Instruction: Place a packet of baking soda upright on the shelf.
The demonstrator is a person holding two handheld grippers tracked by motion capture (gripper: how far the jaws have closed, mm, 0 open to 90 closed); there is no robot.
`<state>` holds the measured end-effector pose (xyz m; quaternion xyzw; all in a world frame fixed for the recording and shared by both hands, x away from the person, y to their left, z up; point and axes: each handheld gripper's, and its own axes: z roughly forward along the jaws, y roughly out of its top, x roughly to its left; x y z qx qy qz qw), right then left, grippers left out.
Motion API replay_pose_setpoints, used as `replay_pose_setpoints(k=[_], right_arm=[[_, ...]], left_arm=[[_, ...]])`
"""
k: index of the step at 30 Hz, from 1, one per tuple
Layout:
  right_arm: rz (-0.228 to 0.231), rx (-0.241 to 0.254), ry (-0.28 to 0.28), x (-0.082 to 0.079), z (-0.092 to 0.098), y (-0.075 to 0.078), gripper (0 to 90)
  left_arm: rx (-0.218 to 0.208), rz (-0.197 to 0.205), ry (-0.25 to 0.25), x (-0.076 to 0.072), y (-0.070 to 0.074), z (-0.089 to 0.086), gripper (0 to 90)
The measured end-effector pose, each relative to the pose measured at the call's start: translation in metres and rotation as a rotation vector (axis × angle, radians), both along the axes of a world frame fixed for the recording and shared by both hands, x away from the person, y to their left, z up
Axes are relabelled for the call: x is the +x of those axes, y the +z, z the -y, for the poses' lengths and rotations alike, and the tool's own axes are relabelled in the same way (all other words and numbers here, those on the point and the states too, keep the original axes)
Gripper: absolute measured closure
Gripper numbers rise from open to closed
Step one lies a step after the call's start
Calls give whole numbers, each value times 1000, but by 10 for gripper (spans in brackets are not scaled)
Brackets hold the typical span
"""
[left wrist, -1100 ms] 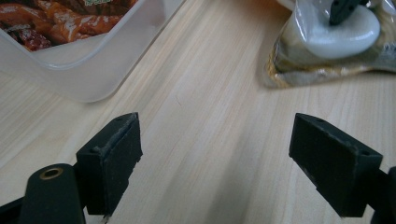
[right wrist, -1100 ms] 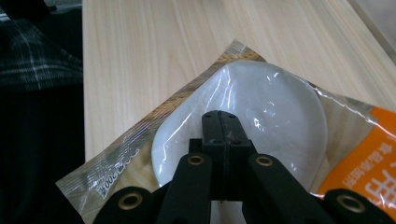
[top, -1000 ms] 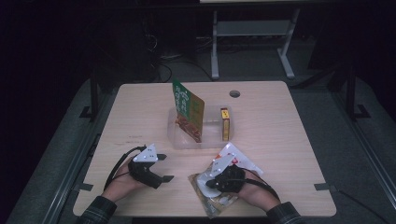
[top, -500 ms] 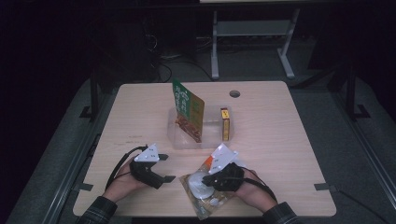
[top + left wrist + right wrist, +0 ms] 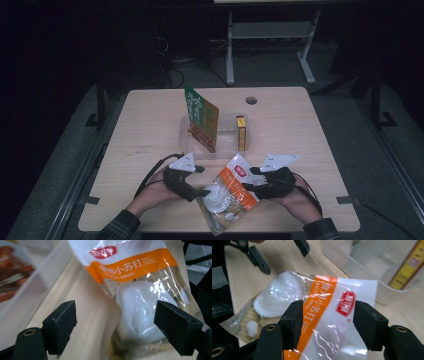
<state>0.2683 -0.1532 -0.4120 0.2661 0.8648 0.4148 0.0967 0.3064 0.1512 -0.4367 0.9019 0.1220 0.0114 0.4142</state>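
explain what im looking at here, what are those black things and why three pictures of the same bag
A person sits at a wooden table with a hand-held tool in each hand: two black jaws that pinch like tongs. One picture looks down from above. The other two come from small cameras riding on each tool, looking out along its jaws.

From above, the left gripper and the right gripper sit on either side of a clear bag with an orange band, which holds white powder. Behind it a clear plastic tray holds a green packet standing upright and a small yellow box.

In the left gripper view its jaws stand open beside the bag. In the right gripper view the jaws, which have just been opening, straddle the bag's printed end without pressing it. Nothing is gripped.
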Motion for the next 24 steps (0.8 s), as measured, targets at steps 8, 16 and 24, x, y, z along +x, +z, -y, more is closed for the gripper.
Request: replay_pose_setpoints(k=[8, 16, 24], right_arm=[[15, -3, -3, 0, 0, -1, 405], [25, 11, -19, 1, 1, 0, 420], [37, 15, -29, 3, 3, 1, 427]], left_arm=[[35, -65, -28, 6, -18, 28, 206], [20, -142, -83, 6, -23, 32, 379], [44, -118, -114, 0, -20, 34, 667]])
